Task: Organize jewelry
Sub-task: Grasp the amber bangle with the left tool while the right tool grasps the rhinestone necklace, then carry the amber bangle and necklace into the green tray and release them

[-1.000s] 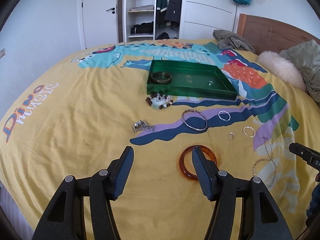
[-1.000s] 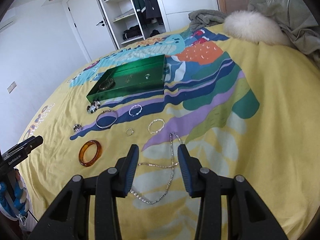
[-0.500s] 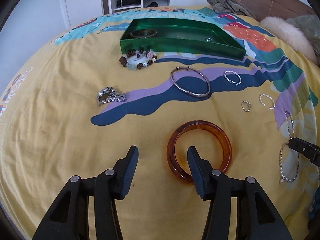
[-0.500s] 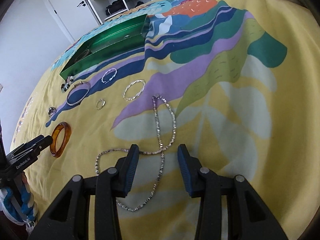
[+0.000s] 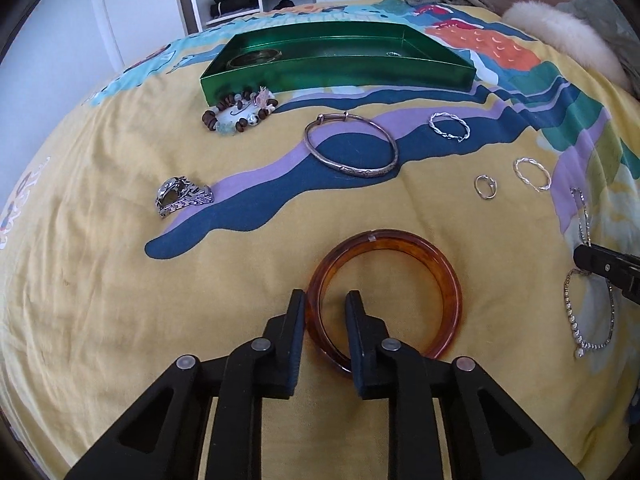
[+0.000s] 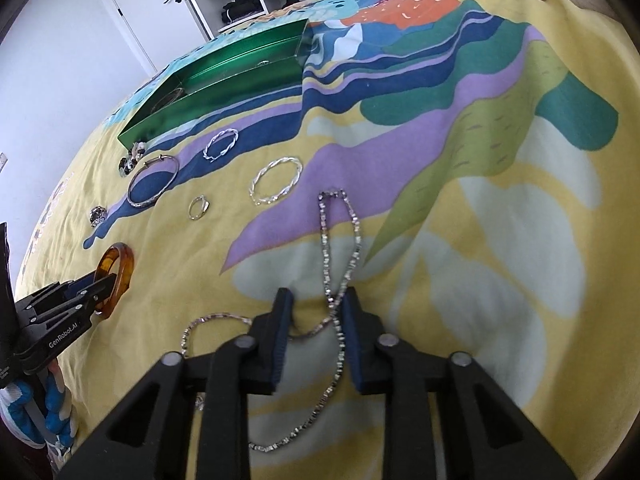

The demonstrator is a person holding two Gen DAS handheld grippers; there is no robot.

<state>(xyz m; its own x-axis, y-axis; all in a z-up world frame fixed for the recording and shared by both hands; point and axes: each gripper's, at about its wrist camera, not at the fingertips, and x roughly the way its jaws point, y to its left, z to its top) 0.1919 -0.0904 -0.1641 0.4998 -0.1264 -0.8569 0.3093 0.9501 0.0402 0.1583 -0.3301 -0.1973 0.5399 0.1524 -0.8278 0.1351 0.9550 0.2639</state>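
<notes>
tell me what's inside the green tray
Inside the green tray, a dark bangle lies at its left end and a small ring near its right end. The front wall hides the tray floor nearest the camera, so anything lying there cannot be seen.

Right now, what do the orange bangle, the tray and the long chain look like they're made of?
Orange bangle: translucent amber resin or plastic, glossy; light passes through.
Tray: green with a metallic sheen and mirror-like walls; foil card or metal, unclear.
Long chain: silvery metal links that glint.

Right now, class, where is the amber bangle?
In the left wrist view the amber bangle lies on the yellow bedspread, its near-left rim between the fingers of the left tool.
</notes>
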